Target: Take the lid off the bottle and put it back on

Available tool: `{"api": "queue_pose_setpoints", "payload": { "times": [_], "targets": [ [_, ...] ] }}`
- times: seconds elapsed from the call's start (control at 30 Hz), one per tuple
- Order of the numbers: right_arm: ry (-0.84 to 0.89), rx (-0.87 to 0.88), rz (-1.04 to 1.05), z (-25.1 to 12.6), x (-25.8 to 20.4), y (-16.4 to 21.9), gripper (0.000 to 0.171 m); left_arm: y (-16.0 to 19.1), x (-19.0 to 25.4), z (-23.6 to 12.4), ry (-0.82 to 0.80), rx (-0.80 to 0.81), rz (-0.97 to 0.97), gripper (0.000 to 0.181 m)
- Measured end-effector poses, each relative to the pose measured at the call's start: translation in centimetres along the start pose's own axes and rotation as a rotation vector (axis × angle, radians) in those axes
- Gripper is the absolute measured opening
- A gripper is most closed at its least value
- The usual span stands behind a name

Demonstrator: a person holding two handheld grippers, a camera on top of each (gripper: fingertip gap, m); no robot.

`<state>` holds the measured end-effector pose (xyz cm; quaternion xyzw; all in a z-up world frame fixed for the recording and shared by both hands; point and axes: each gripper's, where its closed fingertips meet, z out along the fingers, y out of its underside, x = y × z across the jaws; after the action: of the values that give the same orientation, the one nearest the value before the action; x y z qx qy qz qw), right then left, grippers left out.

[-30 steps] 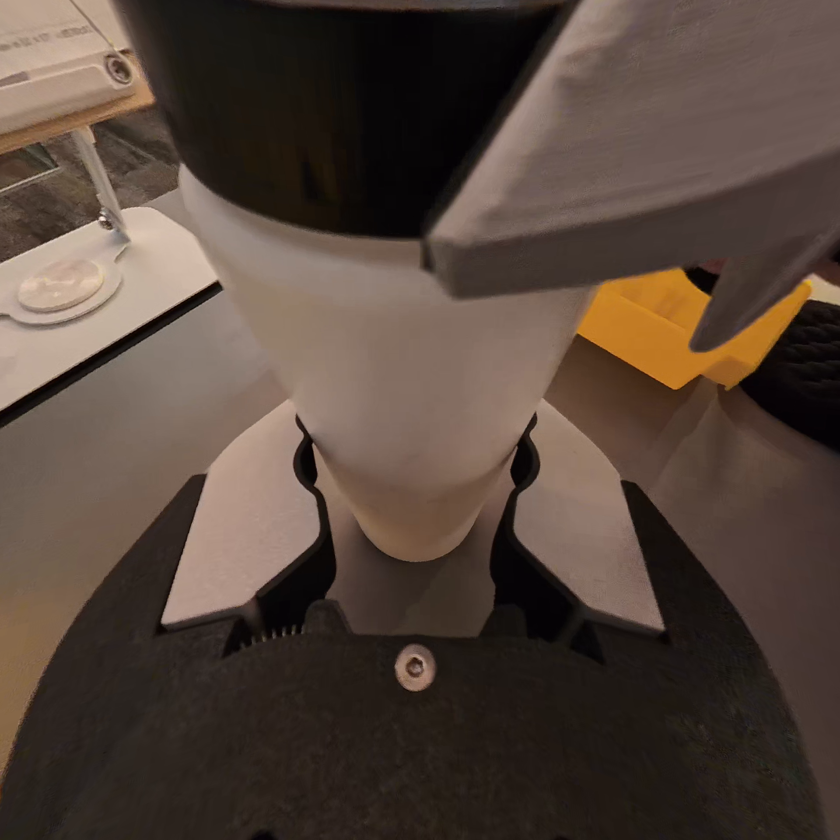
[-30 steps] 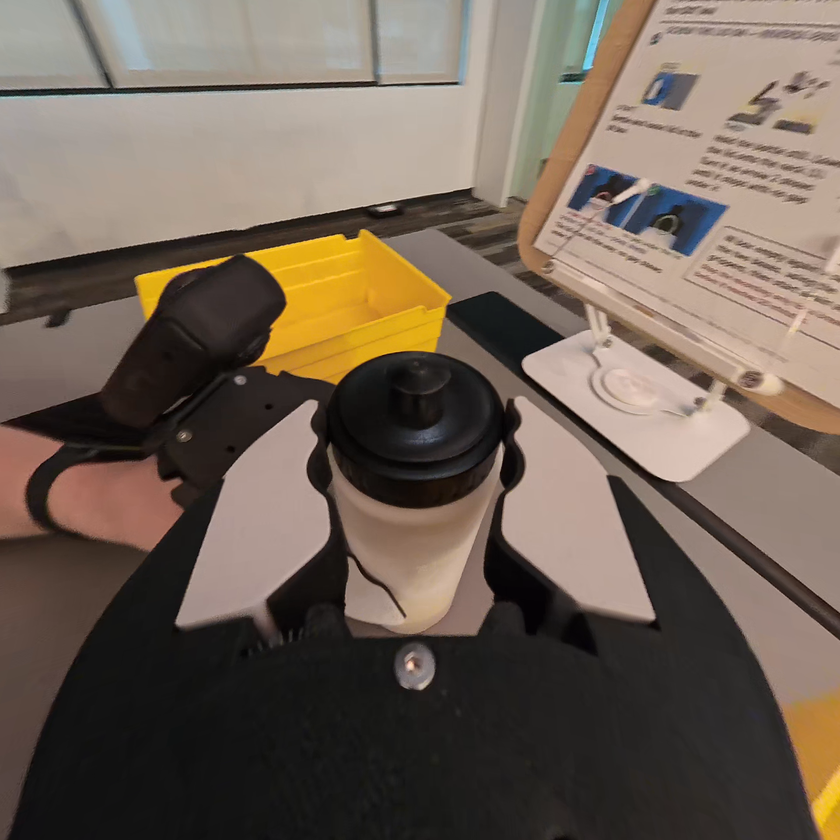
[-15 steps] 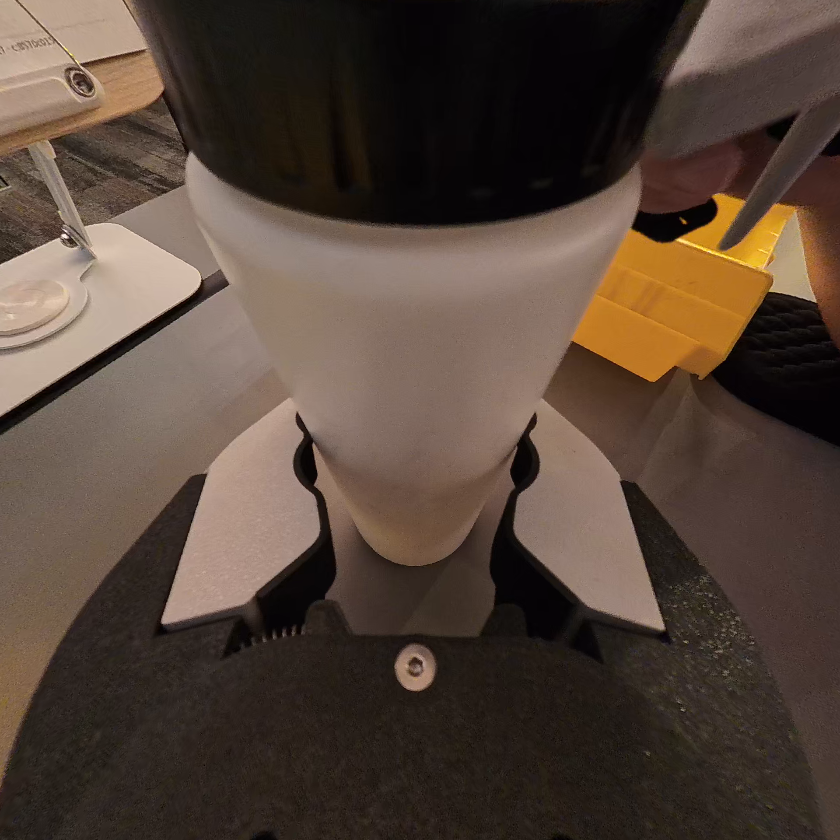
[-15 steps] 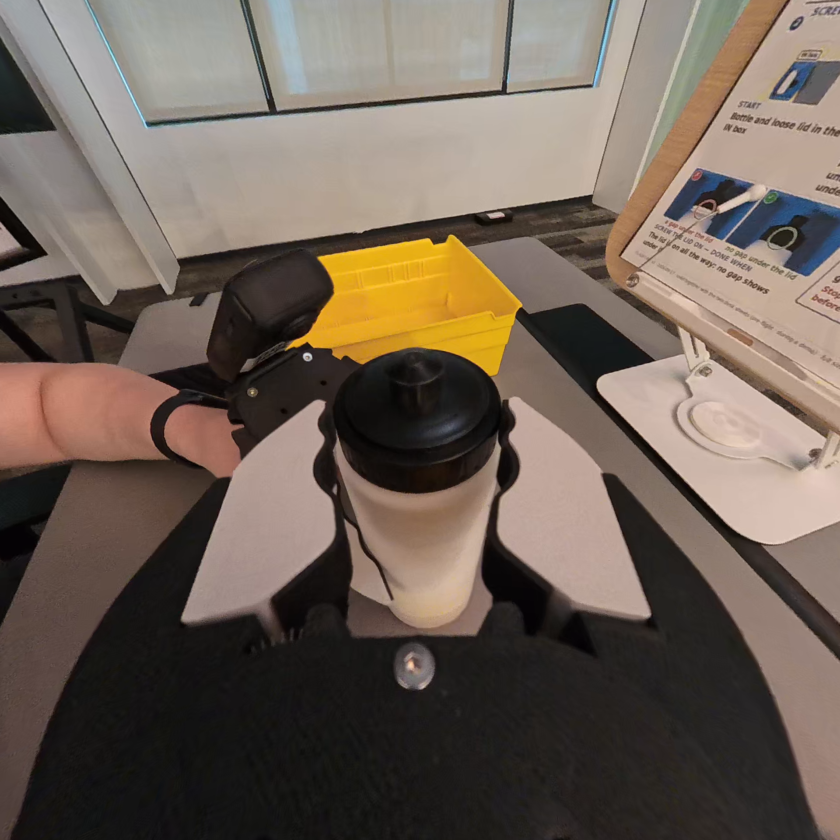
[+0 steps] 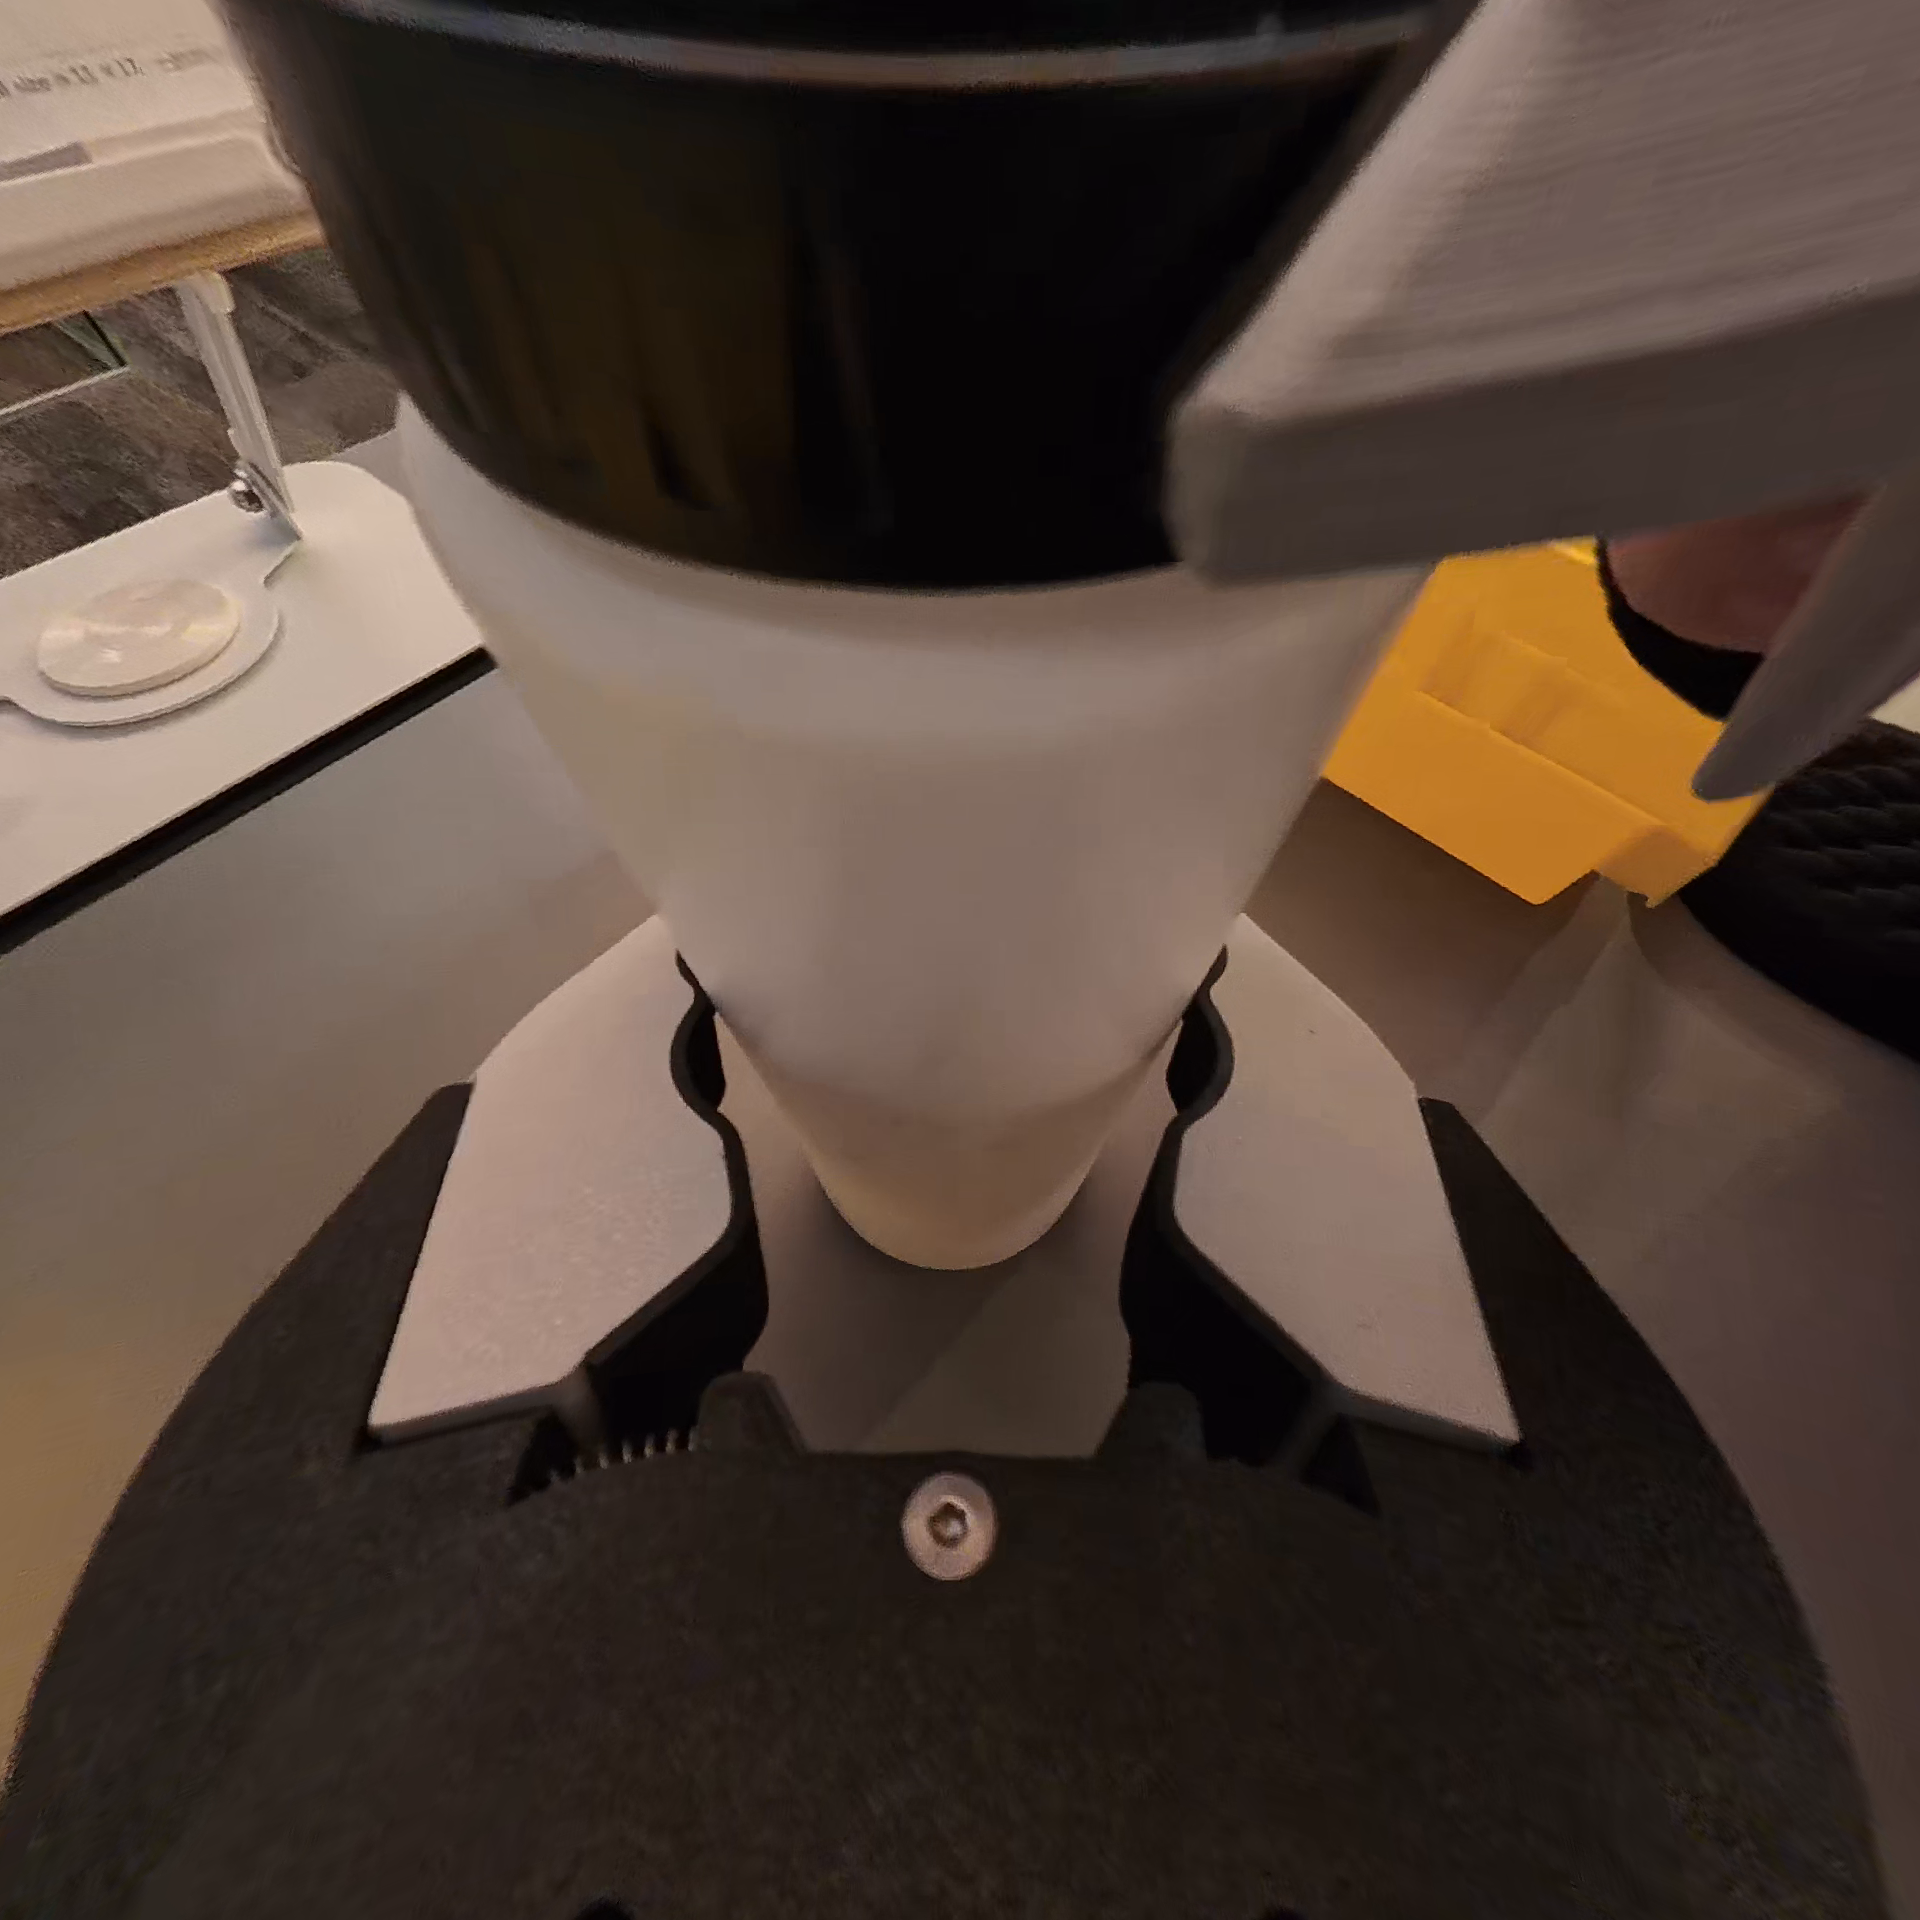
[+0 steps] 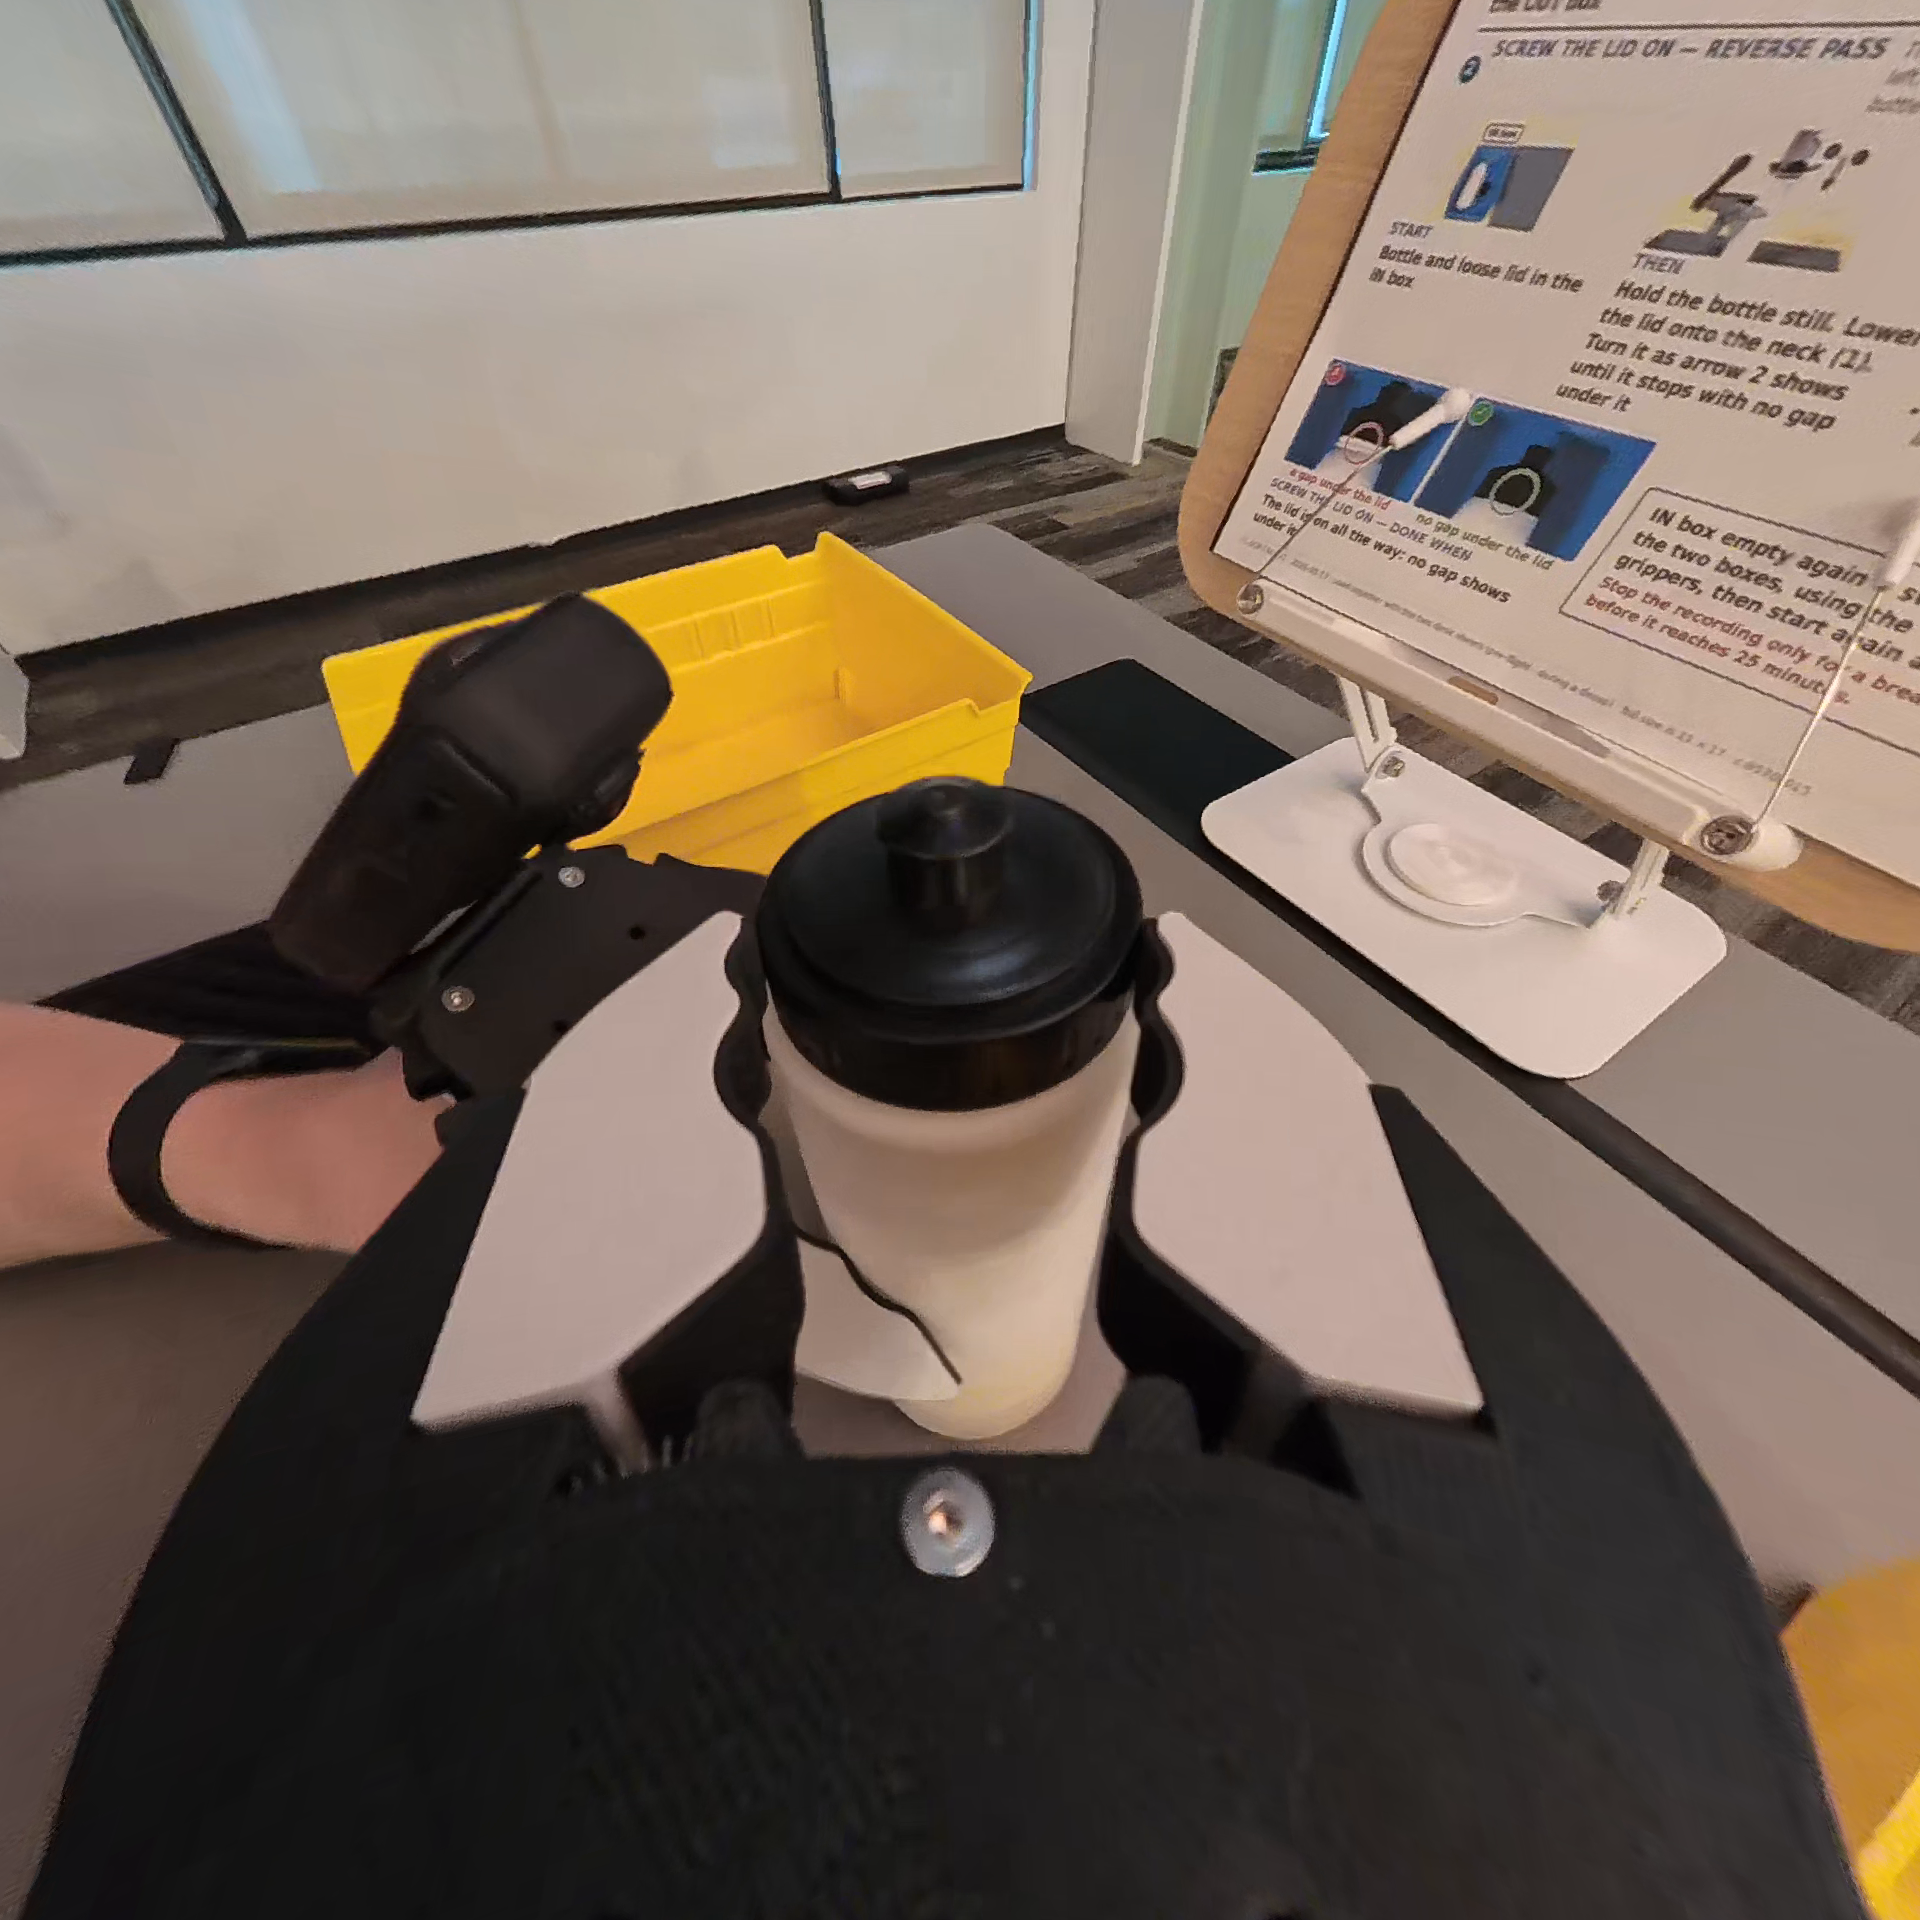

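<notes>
A white bottle with a black spouted lid stands upright on the grey table. My left gripper is shut on the bottle's lower body, with both pads against it. Its black body and the hand holding it show in the right wrist view. My right gripper is shut on the lid, one finger on each side of its rim. One grey finger of it crosses the lid in the left wrist view. The lid sits on the bottle with no gap showing.
A yellow bin stands behind the bottle and looks empty; it also shows in the left wrist view. An instruction board on a white stand is at the right, with a black pad beside it. A yellow edge shows at bottom right.
My right gripper has swung round the lid: half a second ago it faced the window and bin more squarely, now it faces the board again. The bottle stays in my left gripper.
</notes>
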<state>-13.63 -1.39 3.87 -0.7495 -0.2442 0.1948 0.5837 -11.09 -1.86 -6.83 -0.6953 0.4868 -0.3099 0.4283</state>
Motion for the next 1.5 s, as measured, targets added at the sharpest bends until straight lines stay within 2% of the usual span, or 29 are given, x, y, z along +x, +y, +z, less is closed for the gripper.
{"api": "queue_pose_setpoints", "payload": {
  "times": [0.13, 0.27, 0.77, 1.07, 1.17, 1.27, 1.47, 1.5],
  "targets": [
    [-0.215, -0.049, -0.093, -0.3, -0.6, 0.4, 0.079, 0.0, 1.0, 0.2, 0.086, -0.009, 0.070, 0.086],
    [-0.361, -0.020, -0.131, -1.1, -0.7, 0.7, 0.076, 0.0, 2.2, 0.4, 0.162, 0.005, 0.086, 0.086],
    [-0.216, -0.010, -0.079, 0.0, -0.9, 0.3, 0.076, 0.2, 1.6, 0.0, 0.113, -0.047, 0.035, 0.085],
    [-0.233, -0.010, -0.123, -0.2, -0.7, 0.3, 0.076, 0.1, 1.6, 0.2, 0.101, -0.026, 0.037, 0.085],
    [-0.220, 0.000, -0.091, 0.0, -0.7, 0.3, 0.076, 0.2, 1.4, 0.0, 0.077, -0.062, 0.025, 0.084],
    [-0.166, -0.009, -0.143, 0.2, -1.0, 0.3, 0.077, 0.3, 0.9, -0.1, 0.029, -0.094, 0.061, 0.083],
    [-0.158, 0.010, -0.146, 0.2, -0.7, 0.0, 0.076, 0.1, 1.3, 0.0, 0.096, -0.060, 0.035, 0.084],
    [-0.167, 0.019, -0.136, 0.1, -0.5, -0.1, 0.084, 0.1, 1.6, -0.1, 0.134, -0.067, 0.005, 0.084]
  ]
}}
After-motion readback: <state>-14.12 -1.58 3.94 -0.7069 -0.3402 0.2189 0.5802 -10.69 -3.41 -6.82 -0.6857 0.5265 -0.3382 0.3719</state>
